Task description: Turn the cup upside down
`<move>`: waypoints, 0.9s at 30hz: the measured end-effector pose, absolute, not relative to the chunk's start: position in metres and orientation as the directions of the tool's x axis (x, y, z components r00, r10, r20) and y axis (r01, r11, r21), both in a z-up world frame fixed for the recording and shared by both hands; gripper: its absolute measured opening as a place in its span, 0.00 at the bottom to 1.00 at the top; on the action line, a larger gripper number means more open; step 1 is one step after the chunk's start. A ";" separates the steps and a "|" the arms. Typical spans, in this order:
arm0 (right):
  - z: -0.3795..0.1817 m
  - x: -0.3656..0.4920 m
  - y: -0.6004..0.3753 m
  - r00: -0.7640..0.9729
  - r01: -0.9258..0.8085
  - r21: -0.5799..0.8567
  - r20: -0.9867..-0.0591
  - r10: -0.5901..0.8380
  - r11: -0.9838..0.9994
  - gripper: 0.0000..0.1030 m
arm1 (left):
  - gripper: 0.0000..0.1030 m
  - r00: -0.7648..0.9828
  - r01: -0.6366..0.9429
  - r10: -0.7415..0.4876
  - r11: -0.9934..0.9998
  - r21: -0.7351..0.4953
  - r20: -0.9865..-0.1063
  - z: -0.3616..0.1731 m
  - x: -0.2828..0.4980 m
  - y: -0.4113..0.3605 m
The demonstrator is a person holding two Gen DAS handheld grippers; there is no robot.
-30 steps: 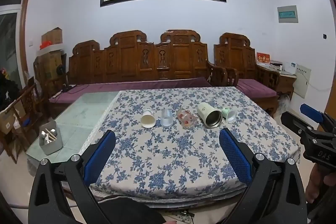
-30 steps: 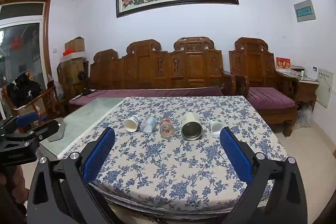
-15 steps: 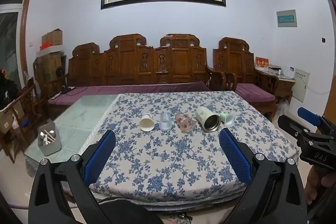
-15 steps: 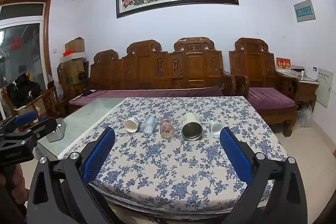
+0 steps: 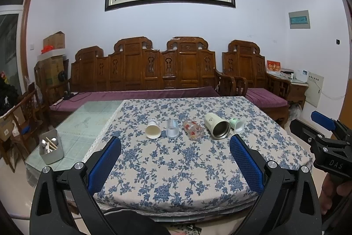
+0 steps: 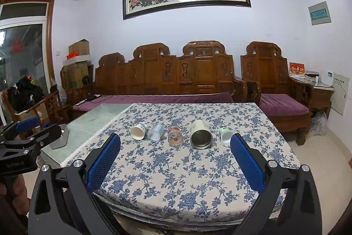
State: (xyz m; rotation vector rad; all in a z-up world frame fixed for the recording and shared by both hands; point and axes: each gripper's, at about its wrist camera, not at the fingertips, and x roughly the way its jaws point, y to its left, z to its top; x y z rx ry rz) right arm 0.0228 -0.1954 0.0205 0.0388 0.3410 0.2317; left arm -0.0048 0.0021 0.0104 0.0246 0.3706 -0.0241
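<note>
Several cups lie on their sides in a row on the blue-flowered tablecloth (image 5: 176,164): a white paper cup (image 5: 153,130), a clear plastic cup (image 5: 172,128), a glass with red flowers (image 5: 193,129), a cream steel-lined tumbler (image 5: 216,125) and a small green-and-white cup (image 5: 237,124). The same row shows in the right wrist view, from the paper cup (image 6: 138,131) to the tumbler (image 6: 200,135). My left gripper (image 5: 175,160) is open and empty, well short of the cups. My right gripper (image 6: 175,158) is open and empty, also short of them.
A bare glass tabletop (image 5: 88,122) lies left of the cloth, with a metal holder of utensils (image 5: 51,149) on it. A carved wooden sofa (image 5: 154,76) stands behind the table. The other gripper shows at the right edge of the left wrist view (image 5: 325,147).
The left wrist view has pulled back and risen slightly, so the cups look smaller and farther. The right wrist view is almost unchanged. Both grippers stay open.
</note>
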 end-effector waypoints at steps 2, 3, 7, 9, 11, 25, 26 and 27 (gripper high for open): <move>0.021 0.022 -0.197 0.916 -0.220 0.078 -0.326 0.233 0.973 0.98 | 0.92 0.932 0.027 -0.017 0.999 0.020 -0.362 0.011 -0.005 0.001; 0.022 0.022 -0.197 0.916 -0.220 0.077 -0.325 0.233 0.972 0.98 | 0.92 0.932 0.028 -0.018 0.999 0.021 -0.361 0.010 -0.005 0.001; 0.024 0.020 -0.197 0.917 -0.221 0.077 -0.323 0.234 0.972 0.98 | 0.92 0.933 0.028 -0.018 0.999 0.022 -0.360 0.011 -0.005 0.001; 0.024 0.020 -0.196 0.918 -0.221 0.075 -0.322 0.233 0.972 0.98 | 0.92 0.934 0.027 -0.017 0.999 0.023 -0.358 0.012 -0.005 0.001; 0.024 0.020 -0.197 0.918 -0.220 0.076 -0.322 0.233 0.972 0.98 | 0.92 0.934 0.027 -0.017 0.999 0.023 -0.357 0.012 -0.004 0.001; 0.027 0.017 -0.198 0.919 -0.224 0.073 -0.315 0.236 0.972 0.98 | 0.92 0.938 0.026 -0.017 0.999 0.022 -0.347 0.019 -0.004 0.003; 0.028 0.017 -0.197 0.920 -0.224 0.073 -0.314 0.236 0.972 0.98 | 0.92 0.938 0.025 -0.015 0.999 0.023 -0.348 0.018 -0.005 0.002; 0.028 0.016 -0.197 0.920 -0.225 0.073 -0.313 0.236 0.972 0.98 | 0.92 0.938 0.022 -0.012 0.999 0.024 -0.346 0.019 -0.005 0.003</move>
